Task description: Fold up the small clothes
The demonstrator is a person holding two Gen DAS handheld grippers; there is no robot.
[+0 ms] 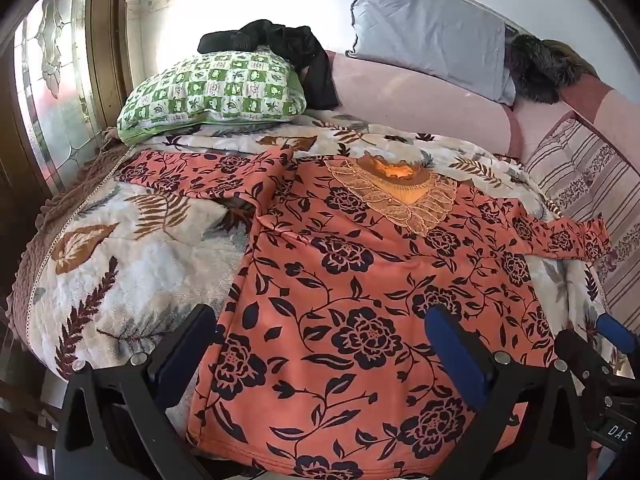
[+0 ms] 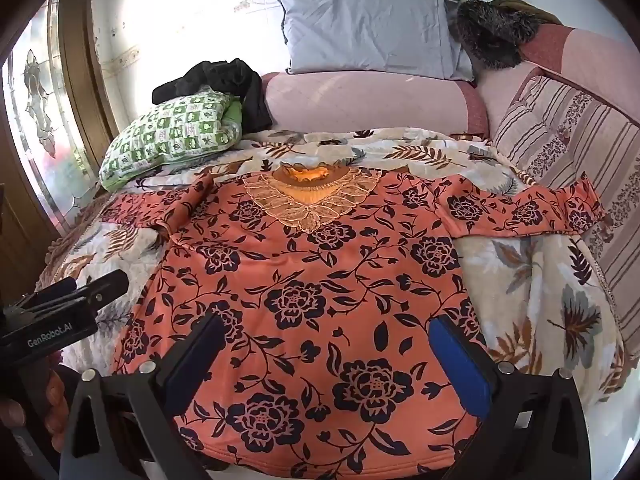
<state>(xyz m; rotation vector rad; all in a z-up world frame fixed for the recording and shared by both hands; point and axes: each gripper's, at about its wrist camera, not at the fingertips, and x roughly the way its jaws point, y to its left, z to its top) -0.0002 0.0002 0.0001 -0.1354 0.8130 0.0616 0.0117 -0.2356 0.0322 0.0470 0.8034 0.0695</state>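
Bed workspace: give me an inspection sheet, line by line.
Surface: leaf-print blanket covers the bed.
Job's things: orange flowered top lies spread flat, front up, both sleeves out to the sides, not yet folded.
Clutter: green checked pillow with dark clothes piled on it; grey pillow against the wall; furry dark item in the far corner.
Grippers: left tongs and right tongs both open above the top's lower part, holding nothing.
Cables: nothing seen.
Surroundings: patterned glass door on the left, white wall behind, striped cushion on the right.
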